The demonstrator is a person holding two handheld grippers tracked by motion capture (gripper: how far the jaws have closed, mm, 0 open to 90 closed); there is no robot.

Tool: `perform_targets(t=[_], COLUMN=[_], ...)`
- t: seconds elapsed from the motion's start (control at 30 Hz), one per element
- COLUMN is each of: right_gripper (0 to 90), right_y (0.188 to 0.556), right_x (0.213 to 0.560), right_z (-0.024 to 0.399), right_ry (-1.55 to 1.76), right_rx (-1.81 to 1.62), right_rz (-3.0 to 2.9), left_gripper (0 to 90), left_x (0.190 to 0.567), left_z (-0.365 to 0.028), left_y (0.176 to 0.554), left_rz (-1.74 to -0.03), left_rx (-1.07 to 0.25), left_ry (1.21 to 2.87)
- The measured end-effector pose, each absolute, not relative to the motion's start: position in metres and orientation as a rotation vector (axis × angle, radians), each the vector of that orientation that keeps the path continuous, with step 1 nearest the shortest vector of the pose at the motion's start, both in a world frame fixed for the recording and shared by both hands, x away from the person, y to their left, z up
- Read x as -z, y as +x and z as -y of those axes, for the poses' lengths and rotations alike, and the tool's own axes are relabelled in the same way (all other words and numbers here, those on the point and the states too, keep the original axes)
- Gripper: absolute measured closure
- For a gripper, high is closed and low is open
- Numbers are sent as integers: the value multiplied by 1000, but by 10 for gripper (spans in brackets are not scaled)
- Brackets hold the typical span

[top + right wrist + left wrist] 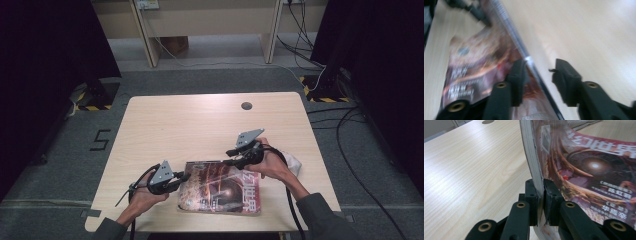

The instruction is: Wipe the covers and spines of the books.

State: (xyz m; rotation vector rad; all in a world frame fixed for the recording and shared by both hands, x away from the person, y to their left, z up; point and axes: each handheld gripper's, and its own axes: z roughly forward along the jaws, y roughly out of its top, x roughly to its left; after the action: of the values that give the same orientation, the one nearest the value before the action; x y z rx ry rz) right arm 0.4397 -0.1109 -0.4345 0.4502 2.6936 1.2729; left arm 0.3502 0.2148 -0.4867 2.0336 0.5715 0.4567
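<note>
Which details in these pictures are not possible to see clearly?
- Magazine lower edge: left gripper view, hidden behind the left tool, which is shut on it.
- Cover print: right gripper view, motion blur; high view, too small to read.
- Pale object at the table's right edge: high view, mostly hidden by the right hand.

looked along two black jaws of the right gripper [537, 72], standing apart with a gap between them. saw the magazine [474, 67] lying on the pale wooden table [586, 32], its reddish cover blurred, its long edge running from the top down between the jaws. left jaw lay over the cover beside that edge; right jaw stood clear over bare wood. could not tell whether the left pad touched the cover.
</note>
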Motion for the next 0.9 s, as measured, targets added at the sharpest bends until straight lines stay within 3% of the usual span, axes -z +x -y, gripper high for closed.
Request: perform_targets(t=[0.33,0.9], right_gripper=[489,465], right_y=[430,426], right_x=[427,463], right_z=[156,234], right_ry=[767,1095], right_rx=[-1257,-876], right_rz=[-2446,-2340], left_gripper=[841,836], left_x=[481,482], left_z=[-224,-228], left_y=[337,334], left_rz=[-616,-684], left_rx=[-503,-500], left_ry=[1990,1990])
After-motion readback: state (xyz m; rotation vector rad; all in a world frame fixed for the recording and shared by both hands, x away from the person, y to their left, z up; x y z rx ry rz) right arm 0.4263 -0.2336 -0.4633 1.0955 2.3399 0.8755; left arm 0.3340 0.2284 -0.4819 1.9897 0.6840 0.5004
